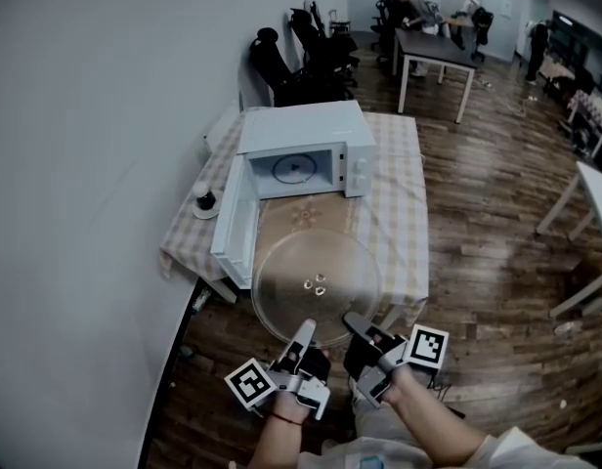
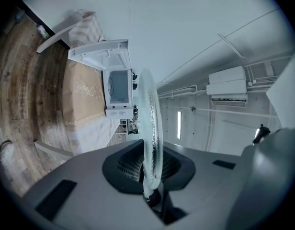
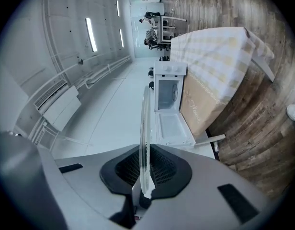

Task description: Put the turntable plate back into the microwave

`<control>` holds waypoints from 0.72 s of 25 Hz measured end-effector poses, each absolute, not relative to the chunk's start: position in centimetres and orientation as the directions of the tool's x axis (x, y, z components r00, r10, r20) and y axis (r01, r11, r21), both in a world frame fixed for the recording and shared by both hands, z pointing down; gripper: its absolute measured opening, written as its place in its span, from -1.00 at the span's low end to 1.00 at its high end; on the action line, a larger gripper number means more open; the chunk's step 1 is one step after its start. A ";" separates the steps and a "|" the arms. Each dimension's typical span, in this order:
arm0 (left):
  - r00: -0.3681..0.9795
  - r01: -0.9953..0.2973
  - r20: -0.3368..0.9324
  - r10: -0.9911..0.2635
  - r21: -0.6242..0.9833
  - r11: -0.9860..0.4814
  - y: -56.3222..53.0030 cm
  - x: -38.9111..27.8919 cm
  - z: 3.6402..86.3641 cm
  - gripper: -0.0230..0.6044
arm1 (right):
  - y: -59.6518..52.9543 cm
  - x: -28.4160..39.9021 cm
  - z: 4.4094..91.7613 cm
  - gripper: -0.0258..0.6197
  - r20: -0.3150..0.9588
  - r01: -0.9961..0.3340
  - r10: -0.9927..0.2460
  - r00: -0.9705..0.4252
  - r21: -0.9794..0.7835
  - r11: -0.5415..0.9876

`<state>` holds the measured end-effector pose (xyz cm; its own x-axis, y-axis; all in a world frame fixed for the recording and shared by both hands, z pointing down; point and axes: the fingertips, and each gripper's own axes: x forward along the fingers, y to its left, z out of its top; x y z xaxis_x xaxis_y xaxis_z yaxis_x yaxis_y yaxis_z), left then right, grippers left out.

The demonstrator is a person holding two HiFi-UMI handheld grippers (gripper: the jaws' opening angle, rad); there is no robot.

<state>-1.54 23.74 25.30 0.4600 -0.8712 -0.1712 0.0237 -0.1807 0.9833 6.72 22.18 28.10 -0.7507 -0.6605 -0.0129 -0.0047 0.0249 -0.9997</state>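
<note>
Checked table (image 1: 397, 213) w/ open microwave (image 1: 303, 149) sitting ahead of my jaws; I'm pinching turntable plate (image 1: 316, 262) edge w/ left gripper (image 1: 308, 327) & right gripper (image 1: 353, 319), holding it level.

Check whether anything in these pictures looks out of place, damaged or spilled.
Only the glass turntable plate is out of place: it is outside the microwave, held by its near rim in the left hand-held gripper and right hand-held gripper. The microwave door stands open. Nothing looks spilled or broken.
</note>
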 end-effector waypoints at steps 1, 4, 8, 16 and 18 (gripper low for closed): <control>0.462 0.024 -0.171 -0.870 0.983 -0.180 22.9 -1.6 25.5 -0.84 | 21.4 6.7 28.3 -0.77 -0.013 -0.004 -0.664 -0.748 -1.000 0.023; 0.461 0.027 -0.167 -0.871 0.984 -0.174 20.6 -1.6 25.9 -0.84 | 19.1 6.7 28.7 -0.77 -0.011 0.003 -0.666 -0.746 -1.000 0.014; 0.463 0.022 -0.161 -0.872 0.985 -0.170 17.9 -1.4 26.3 -0.84 | 16.5 6.9 29.0 -0.77 -0.013 0.006 -0.664 -0.748 -1.000 0.013; 0.456 0.024 -0.153 -0.877 0.987 -0.160 12.8 -0.8 27.4 -0.84 | 11.3 7.3 30.2 -0.77 -0.017 0.010 -0.651 -0.759 -1.000 0.014; 0.452 0.018 -0.152 -0.879 0.987 -0.161 11.7 -0.8 27.8 -0.84 | 10.2 7.3 30.7 -0.77 -0.014 0.007 -0.644 -0.765 -1.000 0.014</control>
<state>-0.78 11.68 27.83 0.4516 -0.8793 -0.1516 0.0183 -0.1608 0.9868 7.33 10.16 30.65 -0.7647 -0.6442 -0.0142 0.0071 0.0136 -0.9999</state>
